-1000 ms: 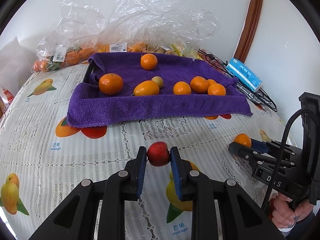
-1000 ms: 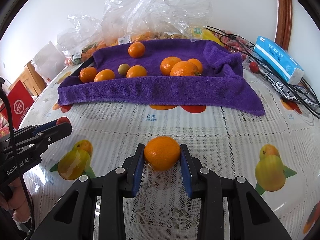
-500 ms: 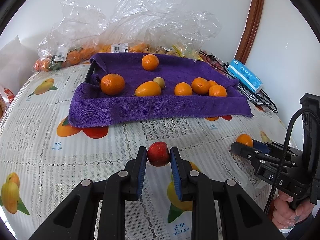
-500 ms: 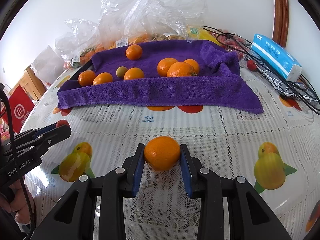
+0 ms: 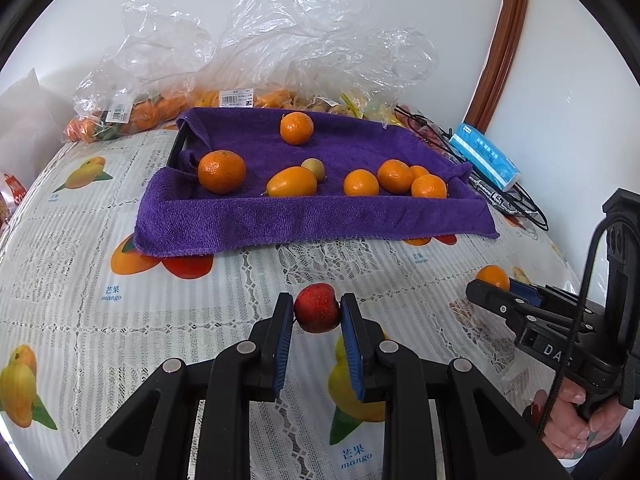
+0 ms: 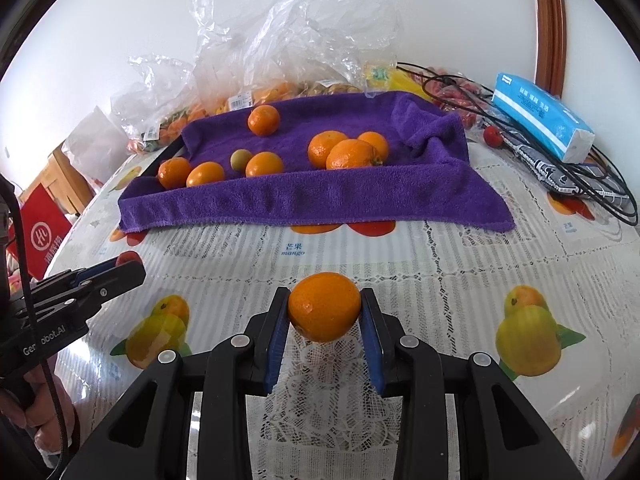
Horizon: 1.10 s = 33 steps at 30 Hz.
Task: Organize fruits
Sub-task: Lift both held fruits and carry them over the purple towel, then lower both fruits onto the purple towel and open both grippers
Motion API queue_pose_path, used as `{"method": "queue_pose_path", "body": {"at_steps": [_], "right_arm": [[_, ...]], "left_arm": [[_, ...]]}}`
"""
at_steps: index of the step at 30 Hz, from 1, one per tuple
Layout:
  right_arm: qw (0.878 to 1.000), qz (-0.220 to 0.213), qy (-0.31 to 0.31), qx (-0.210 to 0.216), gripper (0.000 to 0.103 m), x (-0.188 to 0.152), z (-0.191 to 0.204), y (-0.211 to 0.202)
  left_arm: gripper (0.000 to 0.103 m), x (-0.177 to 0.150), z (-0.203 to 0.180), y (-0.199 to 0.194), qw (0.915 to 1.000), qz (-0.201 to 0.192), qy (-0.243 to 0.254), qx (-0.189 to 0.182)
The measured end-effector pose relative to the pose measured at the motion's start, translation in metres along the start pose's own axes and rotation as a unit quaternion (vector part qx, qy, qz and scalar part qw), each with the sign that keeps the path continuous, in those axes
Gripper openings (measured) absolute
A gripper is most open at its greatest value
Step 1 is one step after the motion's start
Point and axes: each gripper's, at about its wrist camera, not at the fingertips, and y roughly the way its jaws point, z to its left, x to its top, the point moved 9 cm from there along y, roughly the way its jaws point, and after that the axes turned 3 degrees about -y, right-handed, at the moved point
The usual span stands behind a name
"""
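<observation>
Seven oranges [image 5: 222, 171] already lie on the purple towel [image 5: 312, 216]. Short of the towel, the left claw [image 5: 317, 314] grips a red fruit [image 5: 317, 309] and the right claw [image 6: 325, 312] grips an orange [image 6: 324, 306], both undelivered.

- Left gripper [image 5: 317, 314]: two black fingers with blue pads, aimed forward and down toward the table. The pads are closed on a small red fruit [image 5: 316, 308], one pad pressing on each side.
- Right gripper [image 6: 325, 312]: same build, aimed forward and down. Its blue pads are closed on an orange [image 6: 324, 306], which fills the gap between them.
- Right hand [image 5: 576, 426]: seen from the left wrist camera at the lower right, fingers wrapped around the black handle of its gripper.
- Left hand [image 6: 38, 412]: seen from the right wrist camera at the lower left, gripping its handle; a black cable runs beside it.
- The two grippers are side by side, well apart.
</observation>
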Motion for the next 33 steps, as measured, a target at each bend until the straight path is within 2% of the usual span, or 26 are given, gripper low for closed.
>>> {"method": "queue_pose_path", "body": {"at_steps": [7,12,27,33], "right_arm": [[0.999,-0.027,-0.019,-0.001,0.034,0.016,0.009,-0.020],[0.999,-0.045,-0.012,0.022,0.034,0.034,0.012,-0.034],[0.996,-0.088,-0.022,-0.007,0.034,0.080,0.000,-0.059],[0.995,-0.094,-0.026,-0.011,0.034,0.093,0.001,-0.057]], "left_arm": [[0.023,0.006,0.003,-0.009,0.9998,-0.006,-0.017,0.001],[0.023,0.015,0.000,-0.022,0.9997,-0.018,-0.018,0.001],[0.023,0.059,-0.004,-0.046,0.9978,-0.060,-0.021,0.016],[0.023,0.074,0.002,-0.048,0.9970,-0.068,-0.026,0.026]]}}
